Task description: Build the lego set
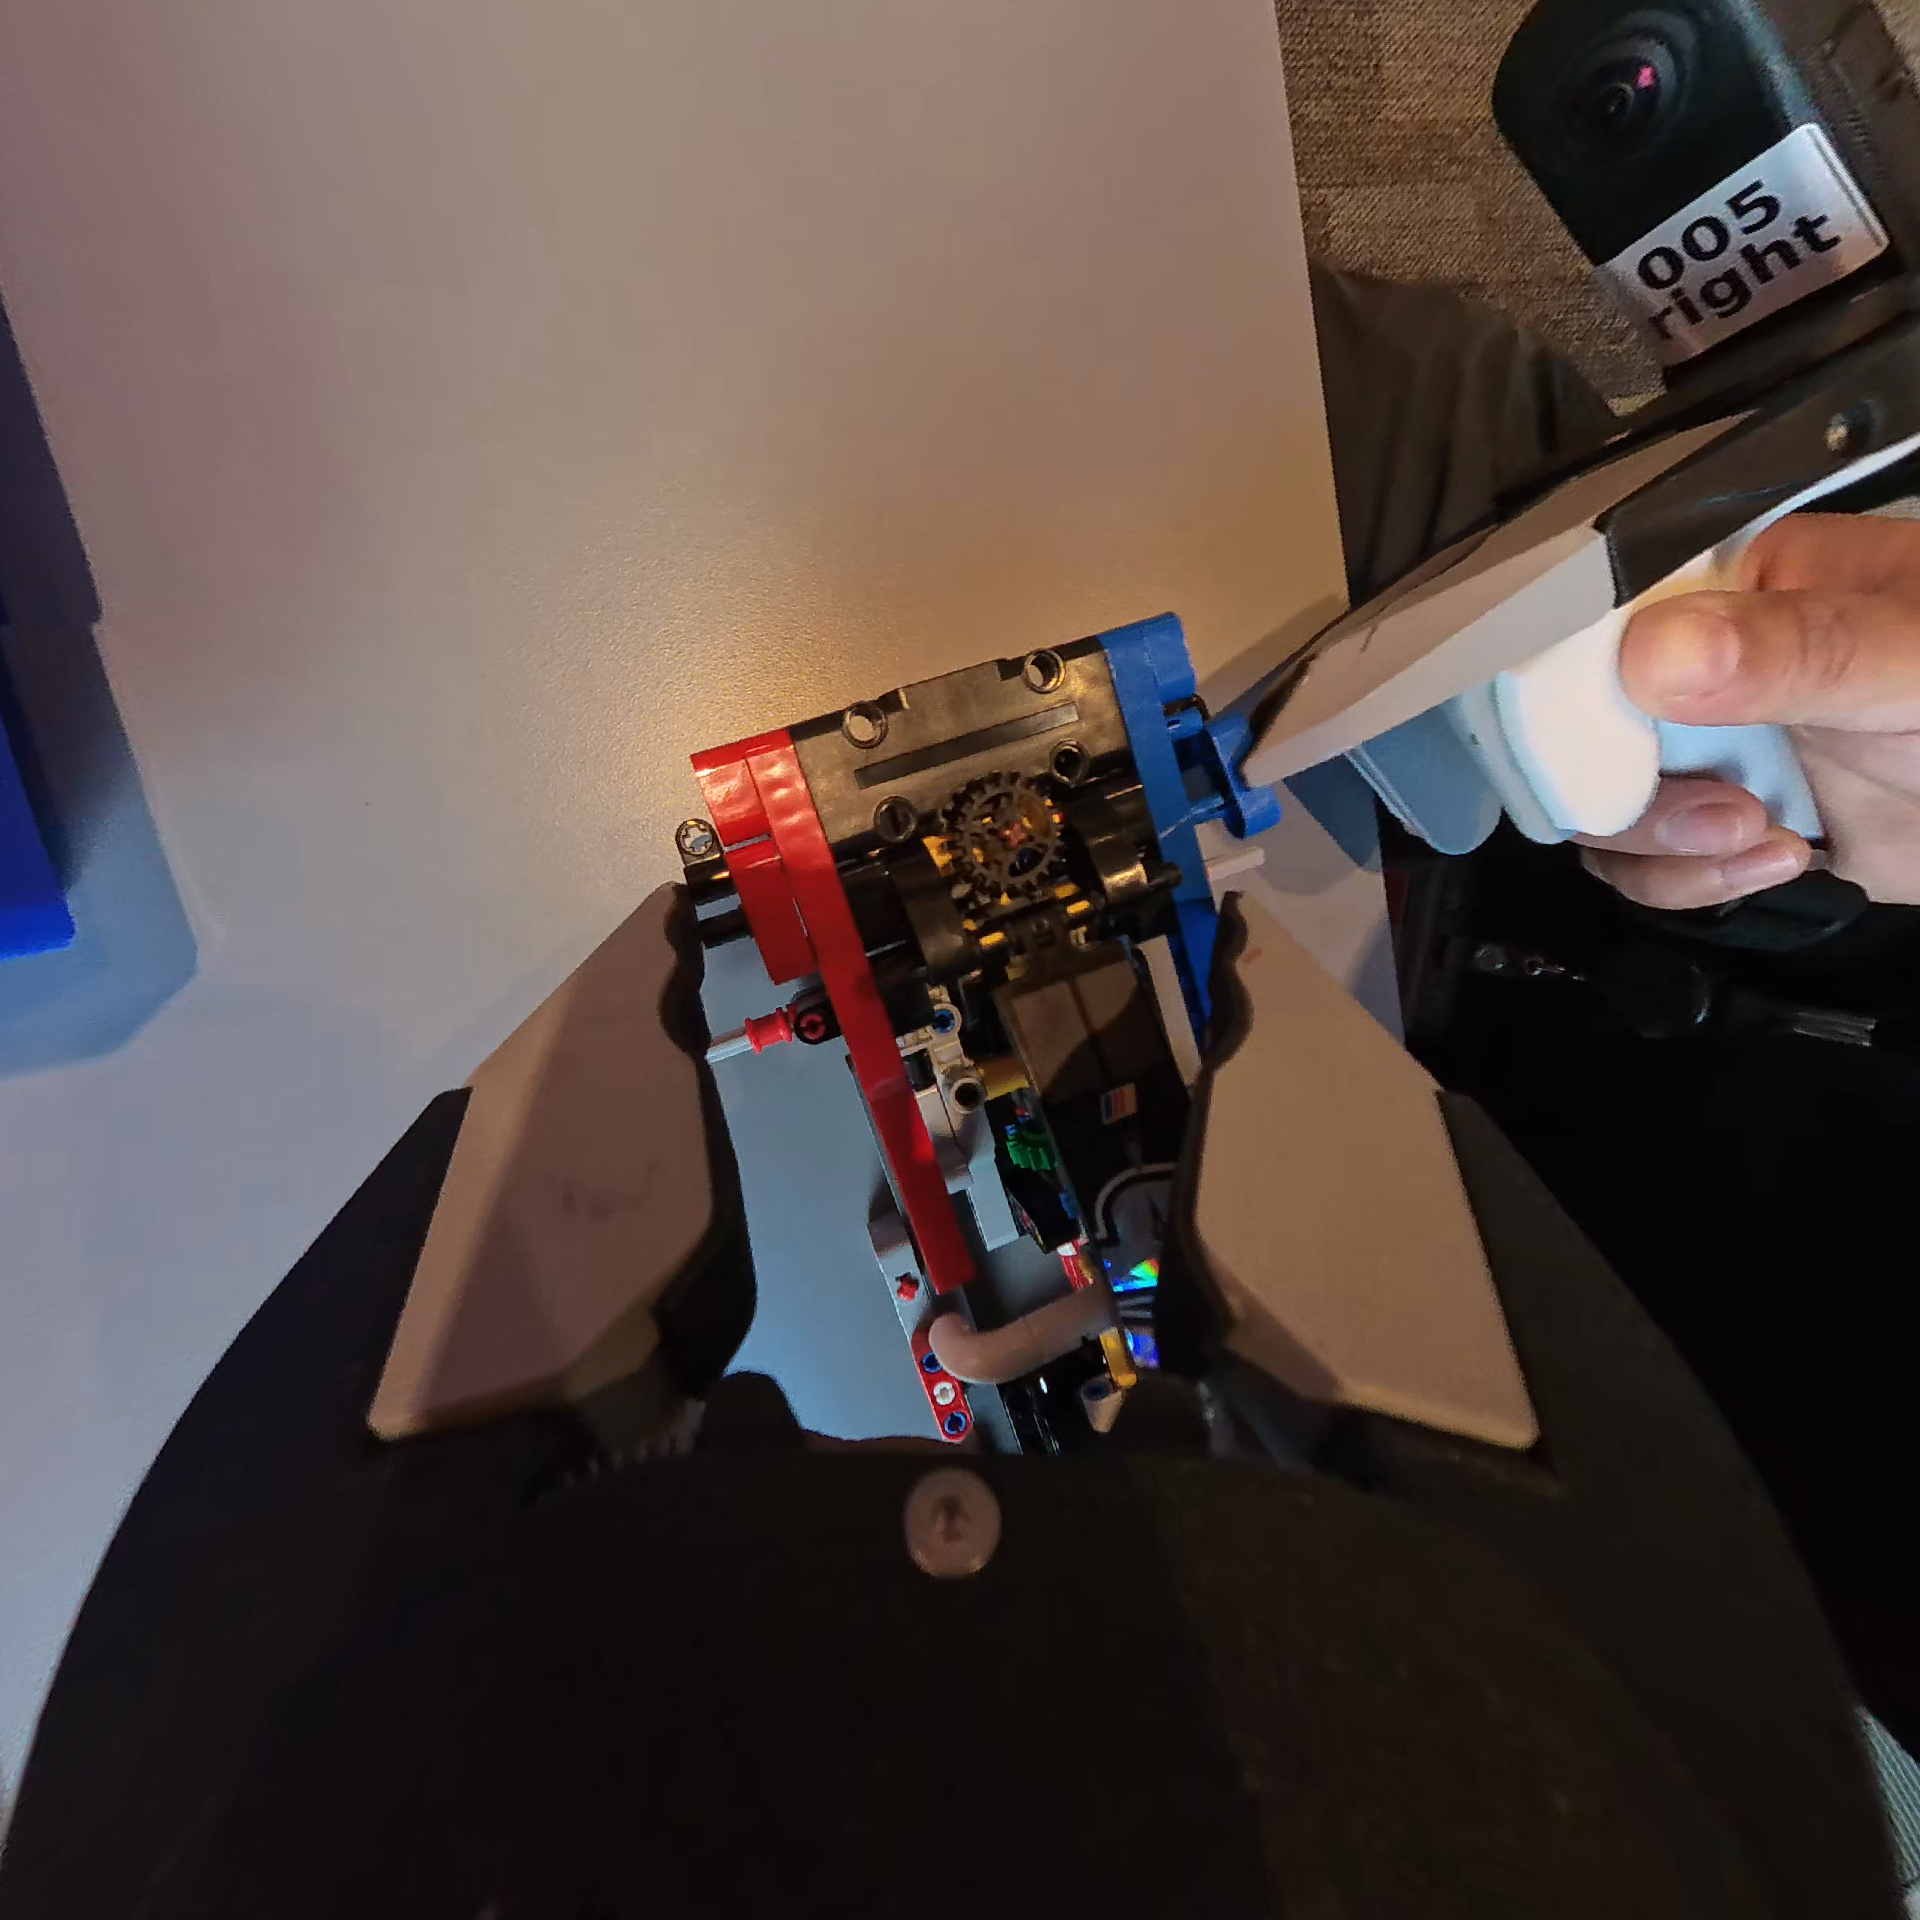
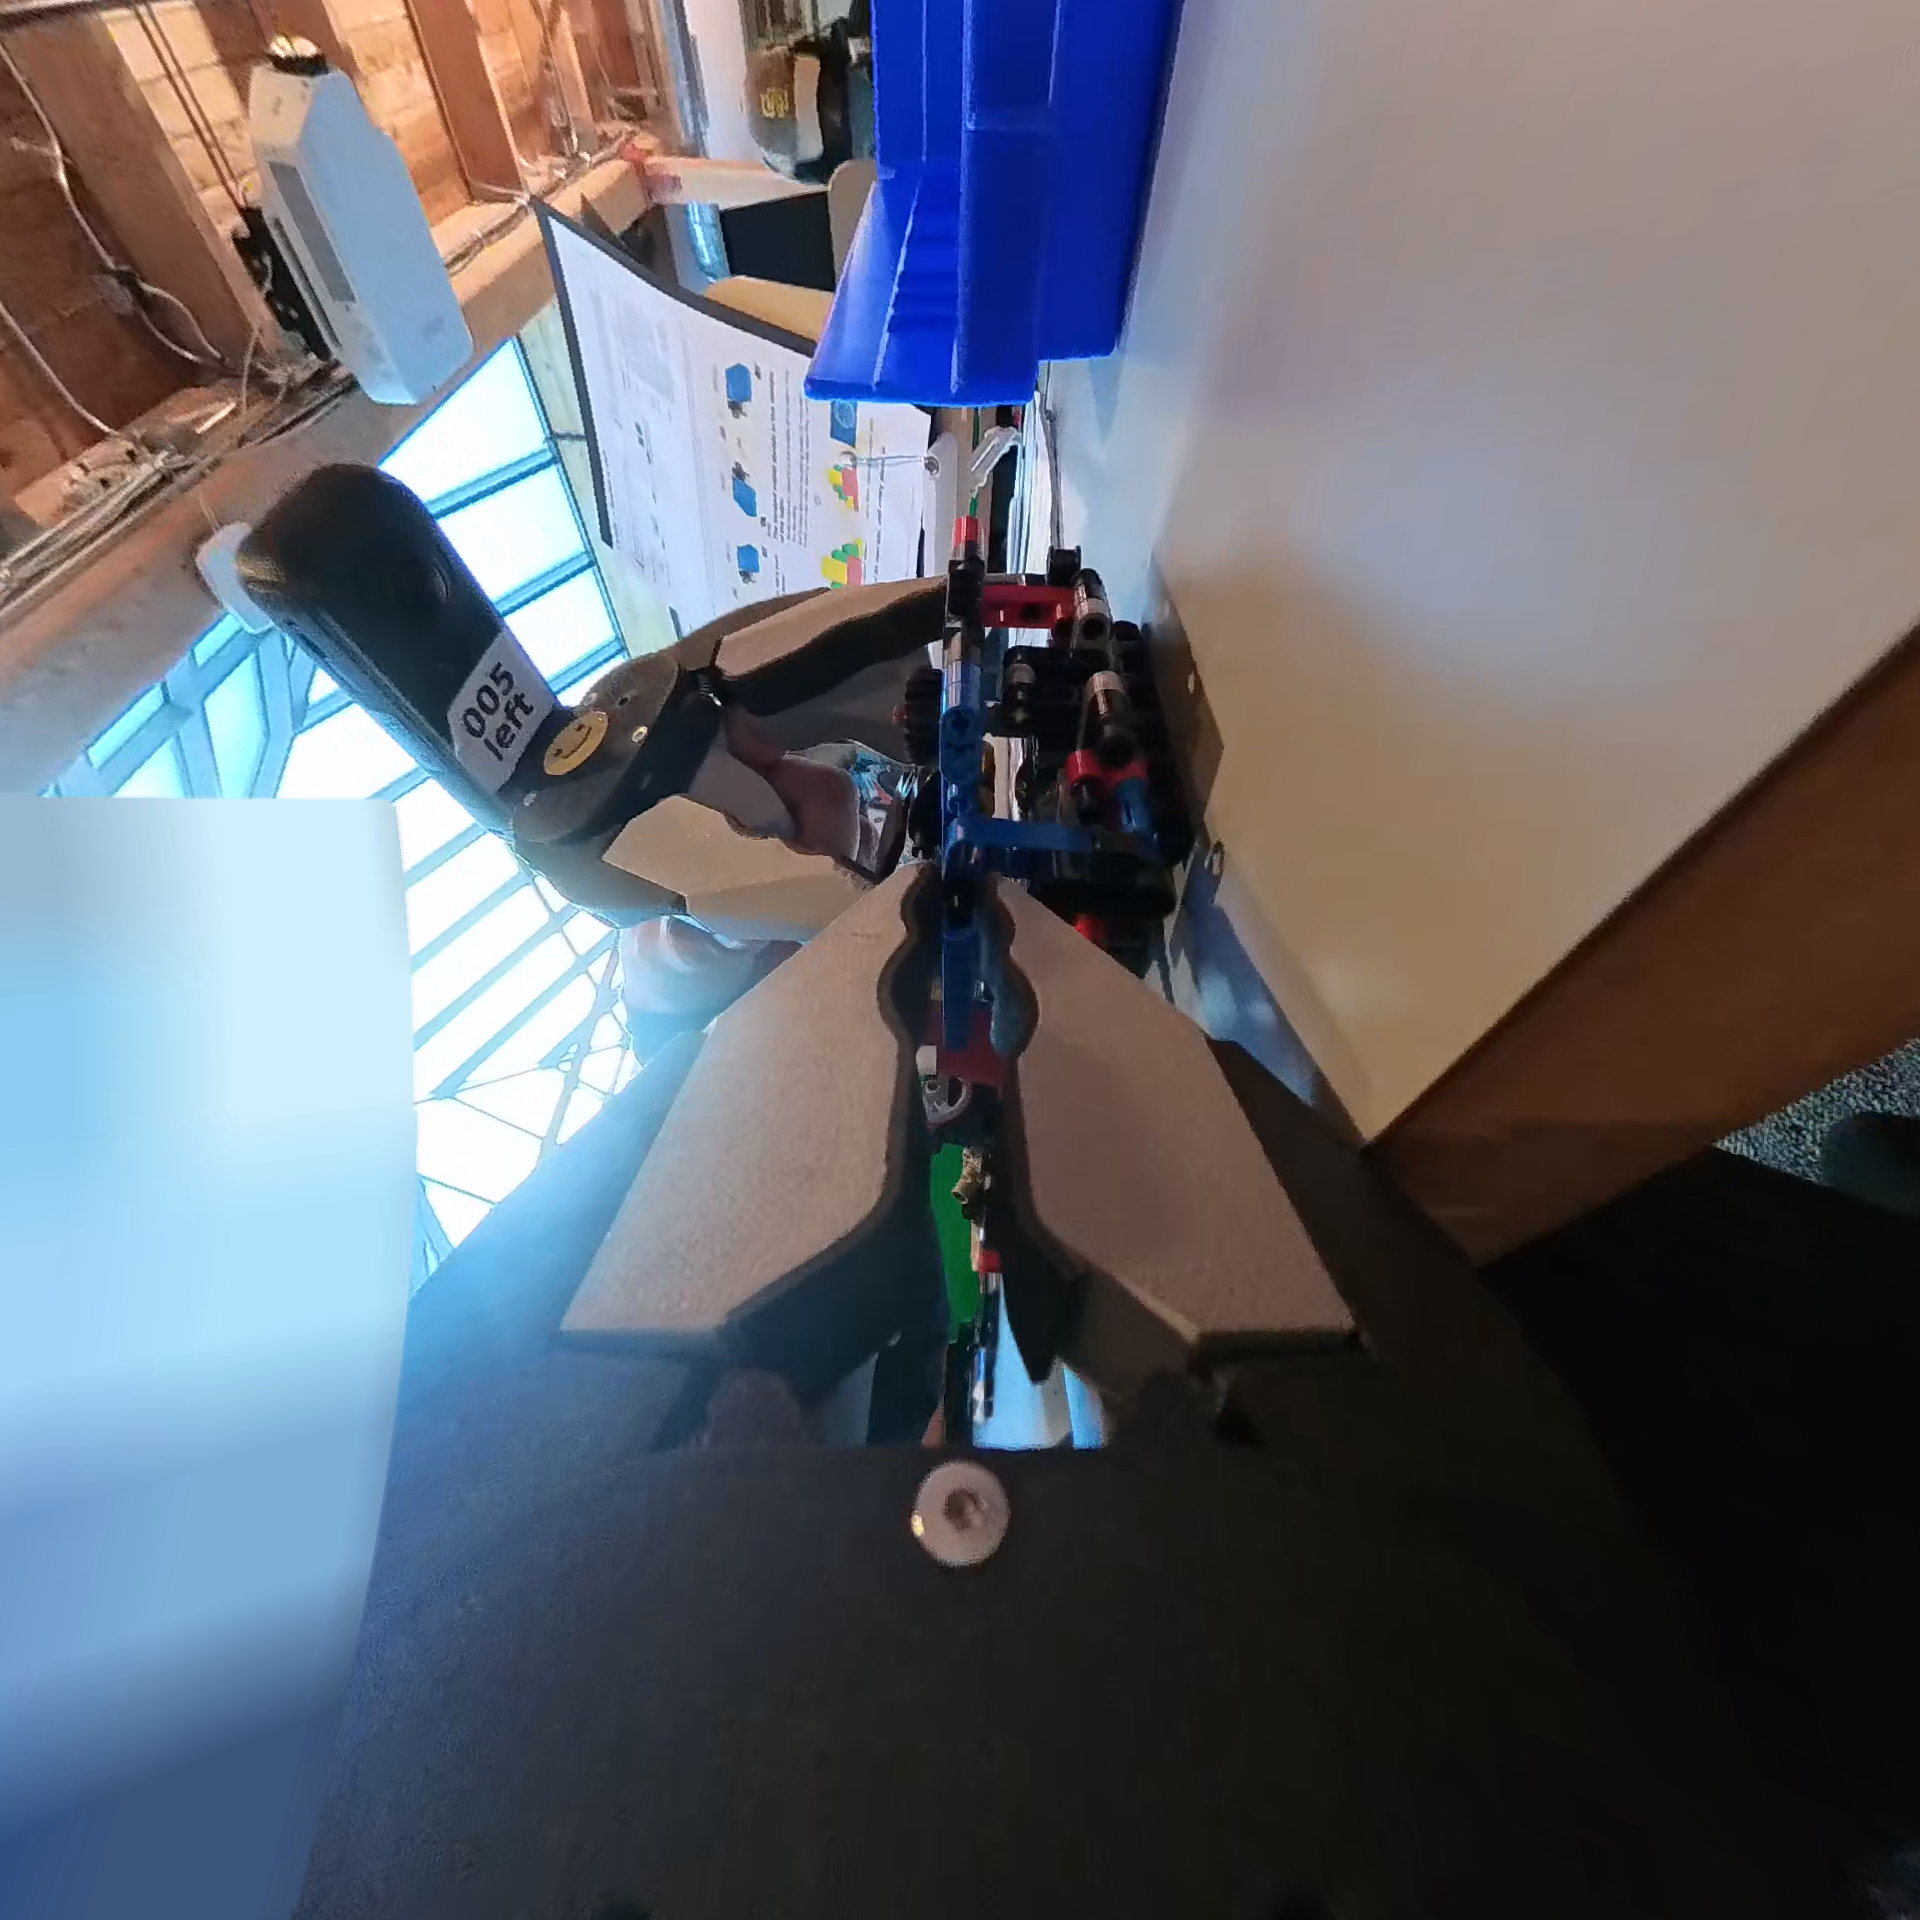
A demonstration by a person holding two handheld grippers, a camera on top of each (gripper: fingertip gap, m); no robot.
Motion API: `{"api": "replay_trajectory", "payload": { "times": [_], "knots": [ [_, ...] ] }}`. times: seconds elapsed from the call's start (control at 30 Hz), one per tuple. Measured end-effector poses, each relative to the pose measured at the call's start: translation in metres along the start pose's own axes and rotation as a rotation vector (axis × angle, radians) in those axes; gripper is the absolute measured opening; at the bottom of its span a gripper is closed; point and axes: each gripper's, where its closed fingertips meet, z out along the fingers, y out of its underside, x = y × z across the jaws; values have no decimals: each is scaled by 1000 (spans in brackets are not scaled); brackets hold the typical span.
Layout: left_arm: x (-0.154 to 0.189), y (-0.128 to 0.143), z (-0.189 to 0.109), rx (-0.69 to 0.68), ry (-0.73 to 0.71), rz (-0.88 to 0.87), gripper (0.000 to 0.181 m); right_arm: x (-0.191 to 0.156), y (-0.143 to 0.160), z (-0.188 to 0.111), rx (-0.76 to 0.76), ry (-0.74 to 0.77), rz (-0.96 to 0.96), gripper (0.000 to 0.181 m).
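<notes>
only left view—dark gear visible

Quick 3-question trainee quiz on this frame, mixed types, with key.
1. True or false: the left gripper holds the lego model between its fingers.
2. Which colour is the long beam slanting across the model's face? A) green B) red C) white
3. Fill in: the right gripper is closed on a ____ beam at the model's side.

Key
1. True: the model sits clamped between both fingers.
2. B
3. blue
</notes>
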Motion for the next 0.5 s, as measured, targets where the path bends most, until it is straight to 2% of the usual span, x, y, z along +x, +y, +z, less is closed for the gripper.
{"api": "replay_trajectory", "payload": {
  "times": [0.33,0.5],
  "knots": [
    [-1,0,0,1,-3,-7,95,-2,-1,-2,10,9,-3,4],
    [-1,-1,-1,15,3,-14,92,-9,-9,-12,45,0,-9,4]
  ]
}}
